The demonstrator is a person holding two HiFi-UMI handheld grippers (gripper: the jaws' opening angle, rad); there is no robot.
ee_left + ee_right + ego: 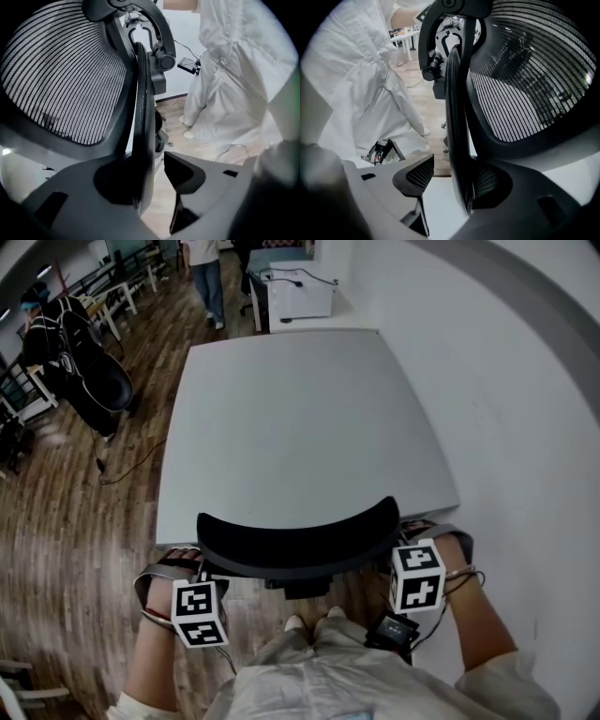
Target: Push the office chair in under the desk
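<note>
The black office chair's curved backrest top (298,540) lies along the near edge of the grey desk (300,427); its seat is hidden beneath the desk. My left gripper (178,566) is at the backrest's left end and my right gripper (429,538) at its right end, both pointing steeply down. In the left gripper view the backrest's black rim (140,93) runs between the jaws of the left gripper (150,180), with floor showing between the rim and the right pad. In the right gripper view the rim (457,117) stands between the jaws of the right gripper (452,180), clear of the left pad.
A white wall runs along the desk's right side. A white cabinet (300,292) stands behind the desk. On the wooden floor to the left are a black chair (84,367) and a cable (122,470). A person (206,277) stands at the back. My own white-clad legs (225,79) are right behind the chair.
</note>
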